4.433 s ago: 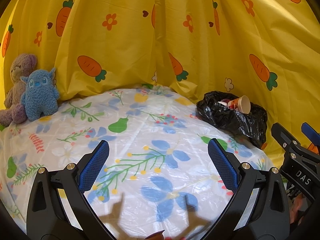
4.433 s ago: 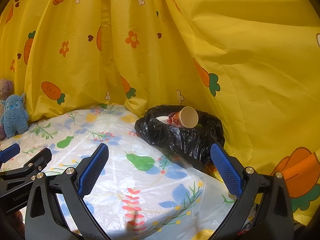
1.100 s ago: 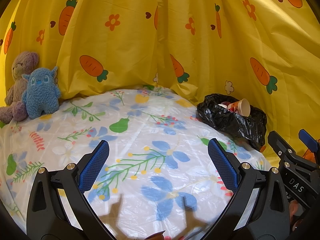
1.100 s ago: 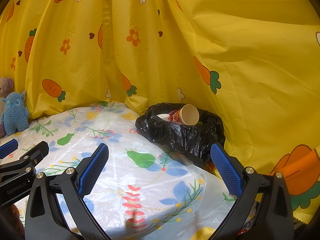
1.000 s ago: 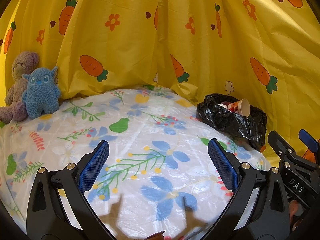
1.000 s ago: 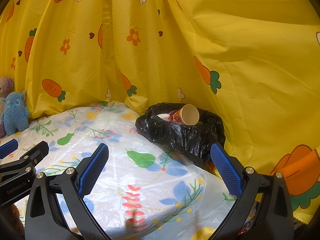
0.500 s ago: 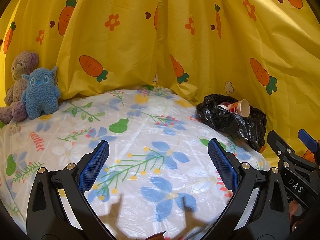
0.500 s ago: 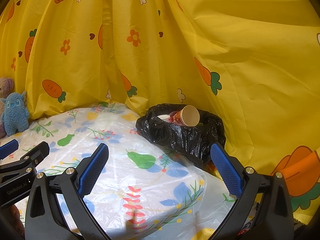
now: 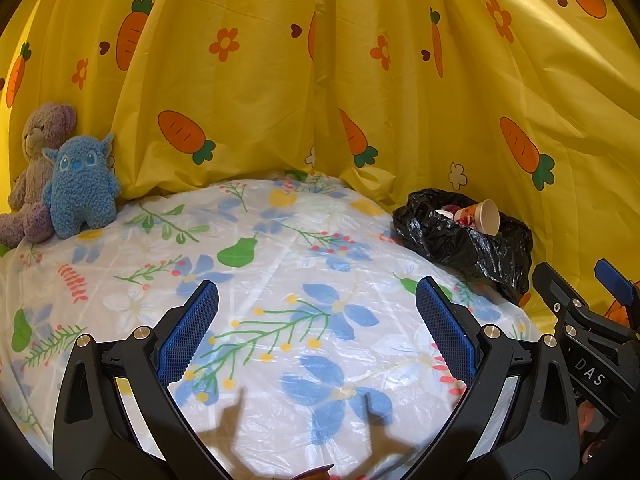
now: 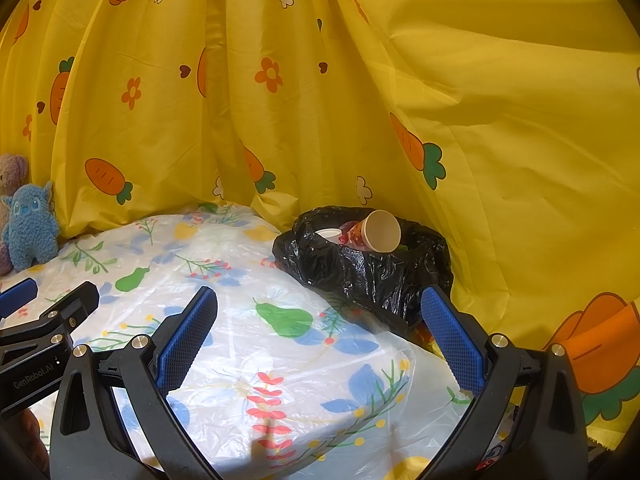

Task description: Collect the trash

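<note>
A black trash bag (image 9: pixel 460 242) (image 10: pixel 368 272) sits open at the table's far right corner, against the yellow curtain. A paper cup (image 9: pixel 482 218) (image 10: pixel 378 232) lies on its side on top of the trash in it, beside a small white cup (image 10: pixel 329 234) and red scraps. My left gripper (image 9: pixel 318 334) hovers open over the middle of the flowered tablecloth, with nothing between its blue pads. My right gripper (image 10: pixel 320 336) is open too, low over the table's right part, short of the bag. Each view catches the other gripper at its edge.
A blue plush monster (image 9: pixel 80 188) (image 10: pixel 30 228) and a purple teddy bear (image 9: pixel 32 172) sit at the table's far left. The yellow carrot-print curtain (image 9: pixel 280 80) closes the back and right. The table's right edge (image 10: pixel 424 364) drops off just right of the bag.
Almost nothing has changed; both grippers stay open and nearly still, with only a slight drift of the views since the oldest frames.
</note>
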`<action>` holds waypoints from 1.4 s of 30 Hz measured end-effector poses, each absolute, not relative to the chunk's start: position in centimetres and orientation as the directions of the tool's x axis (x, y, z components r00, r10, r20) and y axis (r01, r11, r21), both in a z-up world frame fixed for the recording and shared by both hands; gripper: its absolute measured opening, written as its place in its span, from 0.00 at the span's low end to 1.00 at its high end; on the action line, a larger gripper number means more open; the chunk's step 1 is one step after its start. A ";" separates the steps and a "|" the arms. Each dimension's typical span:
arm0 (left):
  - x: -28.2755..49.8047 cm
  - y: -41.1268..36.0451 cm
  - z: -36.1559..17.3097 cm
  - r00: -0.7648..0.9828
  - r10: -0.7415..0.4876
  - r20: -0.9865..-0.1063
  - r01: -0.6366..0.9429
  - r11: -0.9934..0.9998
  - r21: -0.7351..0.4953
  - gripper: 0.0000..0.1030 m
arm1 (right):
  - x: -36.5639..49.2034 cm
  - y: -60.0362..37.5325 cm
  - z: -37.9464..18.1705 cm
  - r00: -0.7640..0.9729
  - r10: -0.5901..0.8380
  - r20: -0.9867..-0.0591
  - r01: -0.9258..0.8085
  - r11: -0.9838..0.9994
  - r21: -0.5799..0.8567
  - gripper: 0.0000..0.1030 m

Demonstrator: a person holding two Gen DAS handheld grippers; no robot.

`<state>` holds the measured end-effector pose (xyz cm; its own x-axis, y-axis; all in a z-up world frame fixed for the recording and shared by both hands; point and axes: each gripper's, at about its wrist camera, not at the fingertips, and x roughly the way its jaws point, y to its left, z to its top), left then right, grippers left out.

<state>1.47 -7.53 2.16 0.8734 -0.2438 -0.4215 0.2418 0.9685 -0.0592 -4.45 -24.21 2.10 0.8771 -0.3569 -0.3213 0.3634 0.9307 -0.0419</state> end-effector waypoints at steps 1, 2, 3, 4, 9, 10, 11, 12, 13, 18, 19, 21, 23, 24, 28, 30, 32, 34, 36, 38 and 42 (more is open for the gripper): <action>1.5 -7.5 2.2 0.873 -0.244 -0.421 0.242 0.968 -0.060 0.95 | -4.5 -24.2 2.1 0.877 -0.356 -0.322 0.363 0.931 -0.042 0.95; 1.5 -7.5 2.2 0.873 -0.245 -0.421 0.243 0.968 -0.060 0.95 | -4.5 -24.2 2.1 0.877 -0.356 -0.322 0.362 0.931 -0.042 0.95; 1.5 -7.5 2.2 0.873 -0.245 -0.421 0.242 0.968 -0.061 0.95 | -4.5 -24.2 2.1 0.877 -0.357 -0.323 0.364 0.931 -0.042 0.95; 1.5 -7.5 2.2 0.873 -0.245 -0.421 0.242 0.968 -0.061 0.95 | -4.5 -24.2 2.1 0.877 -0.357 -0.322 0.364 0.931 -0.042 0.95; 1.5 -7.6 2.2 0.868 -0.259 -0.422 0.253 0.965 -0.072 0.95 | -4.5 -24.2 2.1 0.877 -0.357 -0.323 0.363 0.931 -0.043 0.95; 1.6 -7.6 2.2 0.866 -0.265 -0.424 0.257 0.963 -0.076 0.94 | -4.5 -24.2 2.1 0.877 -0.357 -0.323 0.363 0.931 -0.043 0.95; 1.6 -7.8 2.2 0.865 -0.266 -0.425 0.259 0.963 -0.077 0.94 | -4.4 -24.2 2.1 0.877 -0.356 -0.323 0.362 0.931 -0.044 0.95; 1.6 -7.9 2.2 0.866 -0.266 -0.424 0.260 0.963 -0.075 0.94 | -4.5 -24.1 2.1 0.877 -0.356 -0.323 0.363 0.931 -0.043 0.95; 1.7 -8.0 2.2 0.867 -0.265 -0.423 0.260 0.963 -0.072 0.94 | -4.4 -24.2 2.1 0.877 -0.356 -0.323 0.362 0.931 -0.043 0.95; 1.5 -8.2 2.2 0.869 -0.266 -0.418 0.263 0.962 -0.067 0.88 | -4.4 -24.2 2.0 0.876 -0.356 -0.325 0.362 0.931 -0.044 0.95; 1.4 -8.1 2.2 0.869 -0.265 -0.417 0.262 0.963 -0.067 0.86 | -4.4 -24.2 2.0 0.876 -0.356 -0.326 0.362 0.931 -0.043 0.95; 1.4 -7.9 2.2 0.871 -0.260 -0.416 0.257 0.964 -0.065 0.83 | -4.4 -24.2 2.0 0.876 -0.355 -0.327 0.362 0.931 -0.043 0.95; 1.4 -7.9 2.2 0.872 -0.259 -0.416 0.254 0.965 -0.067 0.80 | -4.4 -24.1 2.0 0.875 -0.355 -0.328 0.361 0.931 -0.043 0.95; 1.3 -7.9 2.2 0.872 -0.260 -0.415 0.255 0.964 -0.068 0.79 | -4.4 -24.2 2.0 0.876 -0.354 -0.327 0.360 0.932 -0.043 0.95; 1.3 -7.8 2.2 0.873 -0.257 -0.414 0.252 0.965 -0.067 0.79 | -4.4 -24.2 2.0 0.876 -0.354 -0.327 0.361 0.932 -0.043 0.95; 1.3 -7.7 2.2 0.873 -0.257 -0.414 0.250 0.966 -0.071 0.79 | -4.4 -24.2 2.0 0.876 -0.356 -0.327 0.362 0.931 -0.044 0.95; 1.3 -7.7 2.2 0.873 -0.255 -0.415 0.249 0.966 -0.068 0.79 | -4.4 -24.2 2.0 0.876 -0.353 -0.327 0.360 0.932 -0.042 0.95; 1.3 -7.7 2.2 0.873 -0.254 -0.417 0.248 0.966 -0.070 0.79 | -4.4 -24.2 2.0 0.875 -0.355 -0.328 0.361 0.931 -0.043 0.95; 1.3 -7.7 2.2 0.873 -0.253 -0.416 0.247 0.966 -0.071 0.79 | -4.4 -24.2 2.0 0.876 -0.354 -0.328 0.360 0.932 -0.042 0.95; 1.3 -7.6 2.2 0.873 -0.252 -0.417 0.246 0.967 -0.069 0.79 | -4.4 -24.2 2.0 0.876 -0.355 -0.327 0.362 0.931 -0.043 0.95; 1.4 -7.6 2.2 0.875 -0.248 -0.417 0.242 0.968 -0.069 0.79 | -4.4 -24.1 1.9 0.876 -0.353 -0.329 0.360 0.932 -0.043 0.95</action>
